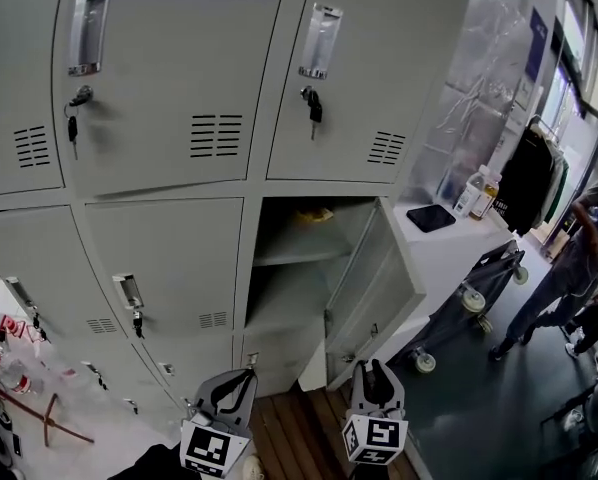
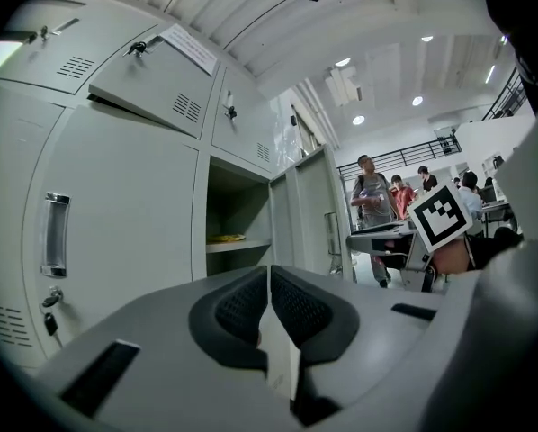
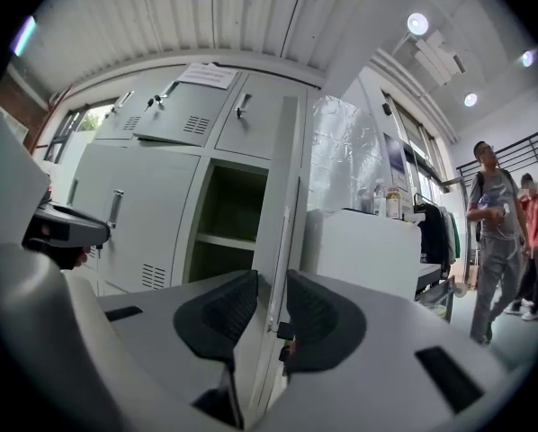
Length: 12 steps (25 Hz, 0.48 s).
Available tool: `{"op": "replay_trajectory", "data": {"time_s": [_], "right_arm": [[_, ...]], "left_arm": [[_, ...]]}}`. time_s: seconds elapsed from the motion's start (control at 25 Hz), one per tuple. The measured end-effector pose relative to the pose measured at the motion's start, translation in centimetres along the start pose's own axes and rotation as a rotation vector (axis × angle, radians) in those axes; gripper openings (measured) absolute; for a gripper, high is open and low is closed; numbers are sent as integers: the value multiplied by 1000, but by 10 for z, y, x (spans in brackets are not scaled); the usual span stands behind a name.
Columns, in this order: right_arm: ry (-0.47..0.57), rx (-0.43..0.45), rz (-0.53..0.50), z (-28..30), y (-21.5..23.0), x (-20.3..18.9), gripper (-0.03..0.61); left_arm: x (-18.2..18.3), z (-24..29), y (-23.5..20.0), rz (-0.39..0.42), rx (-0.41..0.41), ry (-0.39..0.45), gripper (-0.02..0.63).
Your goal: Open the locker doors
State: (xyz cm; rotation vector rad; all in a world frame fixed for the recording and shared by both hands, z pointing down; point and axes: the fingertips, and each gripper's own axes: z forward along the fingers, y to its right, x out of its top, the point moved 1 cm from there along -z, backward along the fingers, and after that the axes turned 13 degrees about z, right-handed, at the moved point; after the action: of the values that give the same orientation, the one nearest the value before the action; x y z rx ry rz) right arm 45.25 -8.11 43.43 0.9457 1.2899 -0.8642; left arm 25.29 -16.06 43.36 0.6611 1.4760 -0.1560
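The lockers [image 1: 169,98] stood as a grey wall. One door [image 1: 377,273], in the middle row at the right, hung open and swung out to the right. The right claw [image 3: 271,282] pointed level at that door's free edge. Its jaws were apart with the thin edge lined up in the gap, and no firm pinch showed. The left claw [image 2: 269,273] had its jaws together on nothing, near the closed door [image 1: 164,268] just left of the open bay. The step in hand looked like swinging the open door wider. To do it well, the right claw probably needed to close squarely on the sheet edge, clear of the small dark latch [image 3: 285,331]. It should then follow the hinge's arc rather than pull straight, since thin steel would likely twist out of a skewed grip. The closed door would likely need a pull at its handle [image 1: 129,290], a narrow recessed chrome cup better suited to a hooking fingertip than a pinch. The doors were flat painted sheet metal, smooth and matte, with small blocks of louvre slots [image 1: 216,135], and a key [image 1: 72,128] hung from one lock. Inside the open bay sat a plain shelf [image 1: 299,253] with something flat and yellow [image 1: 317,214] at its far side. The claw pads were black and ribbed.
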Motion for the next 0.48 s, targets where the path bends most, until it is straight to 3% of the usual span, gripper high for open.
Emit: {"op": "replay_trajectory", "data": {"time_s": [0.48], "right_arm": [[6,-130,-27,-2,63,5,97]], "left_arm": [[-3,27,24,-8,-65,-2,29]]}}
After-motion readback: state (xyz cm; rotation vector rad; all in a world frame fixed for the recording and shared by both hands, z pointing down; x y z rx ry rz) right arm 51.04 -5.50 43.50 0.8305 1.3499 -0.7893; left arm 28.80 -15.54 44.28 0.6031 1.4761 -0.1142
